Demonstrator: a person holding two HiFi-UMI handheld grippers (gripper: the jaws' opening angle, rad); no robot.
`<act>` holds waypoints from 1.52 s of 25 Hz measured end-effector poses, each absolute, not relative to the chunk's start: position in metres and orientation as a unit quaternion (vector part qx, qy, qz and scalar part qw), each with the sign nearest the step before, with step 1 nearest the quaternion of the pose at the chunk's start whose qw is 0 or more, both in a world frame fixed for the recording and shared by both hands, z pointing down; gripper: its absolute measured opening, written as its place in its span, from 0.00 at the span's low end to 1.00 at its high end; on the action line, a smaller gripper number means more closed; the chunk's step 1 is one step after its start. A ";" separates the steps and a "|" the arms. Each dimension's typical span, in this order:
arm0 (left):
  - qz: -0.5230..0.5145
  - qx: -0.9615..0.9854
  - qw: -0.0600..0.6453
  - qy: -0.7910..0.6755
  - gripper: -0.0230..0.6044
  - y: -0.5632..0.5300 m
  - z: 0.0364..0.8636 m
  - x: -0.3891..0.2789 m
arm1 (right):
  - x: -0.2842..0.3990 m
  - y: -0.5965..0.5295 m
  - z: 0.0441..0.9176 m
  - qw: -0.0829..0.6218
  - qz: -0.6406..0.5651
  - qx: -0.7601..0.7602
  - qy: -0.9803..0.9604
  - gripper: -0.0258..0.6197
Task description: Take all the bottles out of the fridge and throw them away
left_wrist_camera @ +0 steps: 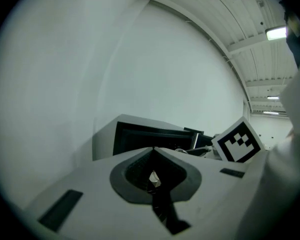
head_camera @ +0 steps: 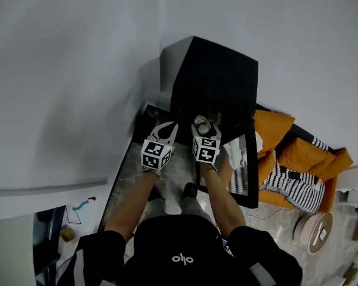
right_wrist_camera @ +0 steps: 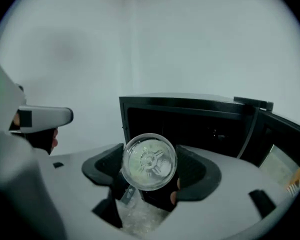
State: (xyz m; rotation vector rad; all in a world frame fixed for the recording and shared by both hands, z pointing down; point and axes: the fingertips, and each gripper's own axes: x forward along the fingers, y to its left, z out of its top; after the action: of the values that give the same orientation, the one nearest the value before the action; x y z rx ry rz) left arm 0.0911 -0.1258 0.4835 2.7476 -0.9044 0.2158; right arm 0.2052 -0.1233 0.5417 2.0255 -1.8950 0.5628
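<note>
Bottle (right_wrist_camera: 149, 160), clear, clamped base-outward in the right gripper (right_wrist_camera: 151, 174), just outside the open fridge (head_camera: 218, 76). Left gripper (left_wrist_camera: 153, 153) closed, apparently empty. Judged step: this bottle is out and disposal is next; no bin visible. Open door (head_camera: 246, 171) crowds the right, wall (head_camera: 77, 70) the left.

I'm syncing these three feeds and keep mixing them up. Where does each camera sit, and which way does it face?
Head view: on the person's head, looking steeply down at the open fridge; both arms, left claw and right claw show.
Left gripper view: on the left claw, looking along its shut jaws toward the fridge; the right claw shows at right.
Right gripper view: on the right claw, looking along jaws shut on a bottle toward the fridge; the left claw shows at left.
Shared: all three see the fridge.
</note>
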 end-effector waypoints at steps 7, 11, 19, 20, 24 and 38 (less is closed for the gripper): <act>0.062 0.927 0.112 -0.353 0.05 -0.129 0.469 0.028 | 0.141 -0.127 0.520 0.155 0.182 0.674 -0.699 0.55; 0.058 0.915 0.109 -0.383 0.05 -0.133 0.465 -0.024 | 0.089 -0.138 0.514 0.155 0.177 0.651 -0.722 0.55; 0.054 0.896 0.110 -0.427 0.05 -0.141 0.465 -0.120 | -0.008 -0.156 0.501 0.151 0.161 0.614 -0.758 0.55; 0.054 0.895 0.110 -0.429 0.05 -0.141 0.466 -0.129 | -0.017 -0.156 0.501 0.152 0.161 0.612 -0.760 0.55; 0.050 0.892 0.112 -0.436 0.05 -0.142 0.467 -0.157 | -0.045 -0.159 0.504 0.155 0.160 0.604 -0.765 0.55; 0.062 0.880 0.135 -0.451 0.05 -0.177 0.502 -0.172 | -0.072 -0.195 0.538 0.176 0.174 0.553 -0.796 0.55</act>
State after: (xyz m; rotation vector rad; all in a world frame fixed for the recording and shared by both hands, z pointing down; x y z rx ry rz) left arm -0.1716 -0.1766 0.5019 2.5513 -1.3060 0.1784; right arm -0.0716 -0.1949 0.5376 1.5657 -2.2539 0.4927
